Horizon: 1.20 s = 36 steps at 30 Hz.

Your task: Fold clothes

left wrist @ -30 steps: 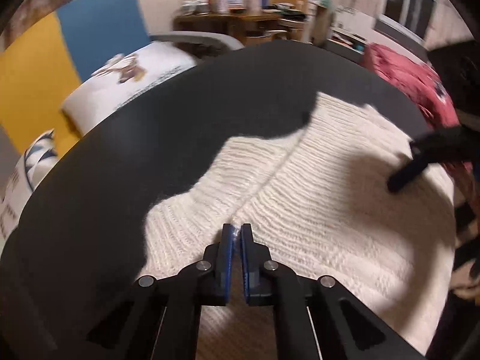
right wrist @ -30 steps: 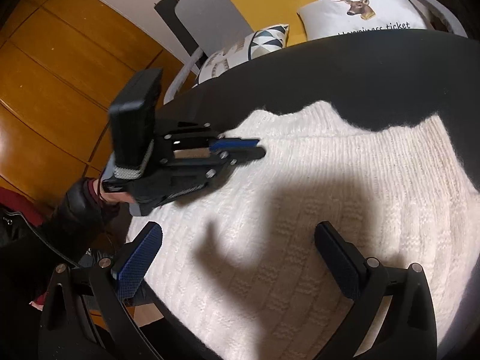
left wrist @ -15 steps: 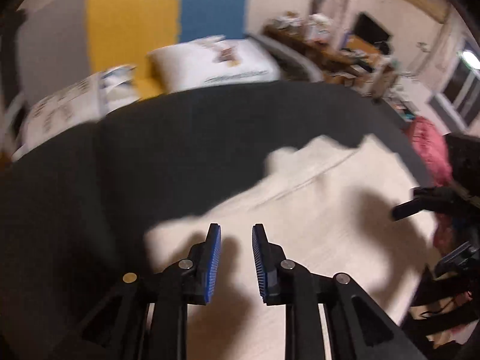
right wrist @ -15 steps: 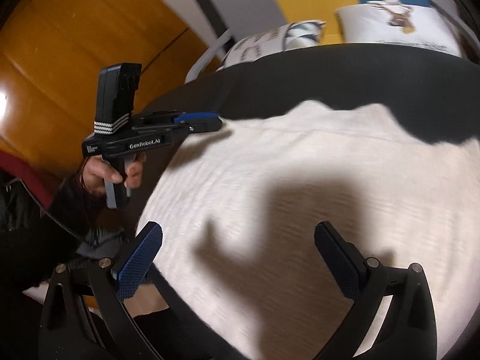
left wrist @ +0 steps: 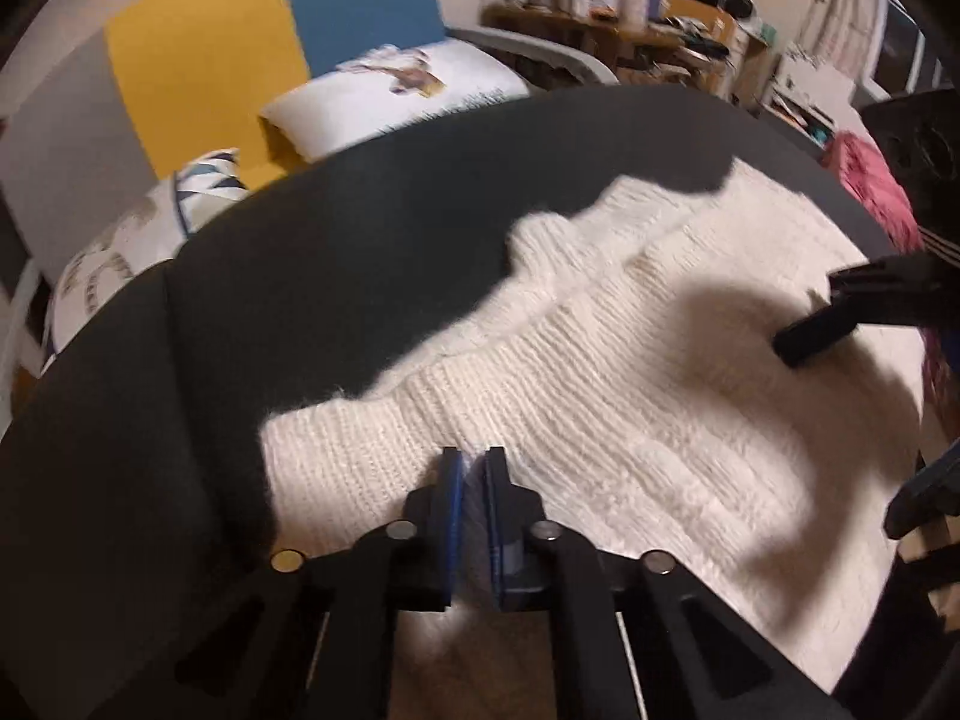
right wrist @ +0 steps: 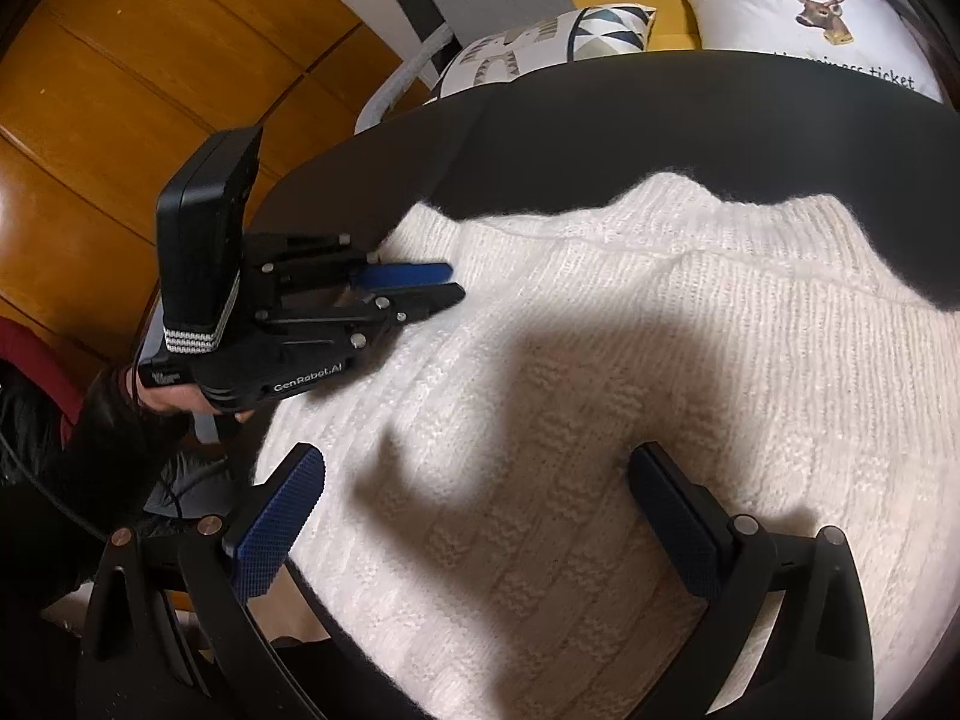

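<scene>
Knitwear first: your cream ribbed-knit sweater [left wrist: 630, 372] lies spread flat on the round black bench [left wrist: 300, 276], covering the near half of it, with its ribbed edge running along the dark surface toward the far side.

Your left gripper [left wrist: 473, 468] sits low at the sweater's left edge. Its blue-padded fingers [left wrist: 450, 510] are drawn nearly together, with only a thin gap between them; from the right wrist view they look pressed close at the knit's border [right wrist: 414, 285], but you cannot tell whether any fabric is actually caught between them. Your hand [right wrist: 174, 396], in a dark sleeve, grips that tool's handle just off the bench rim.

Your right gripper [right wrist: 474, 516] hovers over the near part of the sweater with its fingers [right wrist: 276, 522] spread wide apart, nothing between them. It throws a dark shadow onto the knit just ahead of it.

Beyond the bench you have a white cushion with a deer print [right wrist: 822, 6] and a second cushion with a geometric pattern [right wrist: 540, 42], both resting against a yellow, blue and grey backrest [left wrist: 204, 60]. Orange wooden panelling [right wrist: 120, 90] fills the left of the right wrist view.
</scene>
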Each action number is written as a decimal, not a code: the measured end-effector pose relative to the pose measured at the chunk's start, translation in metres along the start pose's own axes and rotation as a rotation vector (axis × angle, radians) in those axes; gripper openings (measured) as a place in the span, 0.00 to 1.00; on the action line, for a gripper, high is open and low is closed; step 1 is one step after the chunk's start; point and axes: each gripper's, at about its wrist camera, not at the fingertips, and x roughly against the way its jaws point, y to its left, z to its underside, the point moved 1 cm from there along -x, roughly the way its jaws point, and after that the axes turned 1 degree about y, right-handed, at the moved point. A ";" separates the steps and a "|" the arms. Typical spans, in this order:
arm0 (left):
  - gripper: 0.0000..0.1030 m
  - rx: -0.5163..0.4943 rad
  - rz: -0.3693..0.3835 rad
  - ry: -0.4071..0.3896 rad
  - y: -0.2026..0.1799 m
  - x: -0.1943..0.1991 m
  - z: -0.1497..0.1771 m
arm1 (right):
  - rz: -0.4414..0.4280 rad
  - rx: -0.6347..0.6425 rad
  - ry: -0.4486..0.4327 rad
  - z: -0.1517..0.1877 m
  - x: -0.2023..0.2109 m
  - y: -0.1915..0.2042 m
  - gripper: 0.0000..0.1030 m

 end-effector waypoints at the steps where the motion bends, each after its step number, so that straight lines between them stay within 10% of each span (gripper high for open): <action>1: 0.00 0.039 -0.020 -0.010 0.005 -0.001 0.002 | 0.003 -0.003 -0.007 -0.001 0.000 0.001 1.00; 7: 0.00 0.174 -0.026 -0.035 0.024 -0.001 0.008 | 0.058 -0.008 -0.023 -0.009 -0.006 -0.002 1.00; 10: 0.22 0.353 0.116 -0.072 0.054 0.021 0.023 | 0.080 -0.020 -0.032 -0.008 -0.006 -0.004 1.00; 17: 0.26 0.602 0.204 -0.112 0.120 0.051 0.082 | 0.015 0.053 -0.025 -0.023 -0.010 0.020 1.00; 24: 0.27 0.565 0.286 -0.082 0.110 0.032 0.074 | 0.174 -0.061 -0.025 -0.043 -0.035 -0.008 1.00; 30: 0.24 0.500 0.295 -0.039 0.100 0.009 0.051 | 0.108 -0.012 -0.057 -0.026 -0.011 0.010 1.00; 32: 0.05 0.502 0.249 -0.074 0.100 0.011 0.049 | 0.090 -0.002 -0.058 -0.020 -0.007 0.014 1.00; 36: 0.05 0.535 0.149 -0.081 0.101 0.008 0.052 | 0.057 -0.014 -0.071 -0.012 -0.003 0.017 1.00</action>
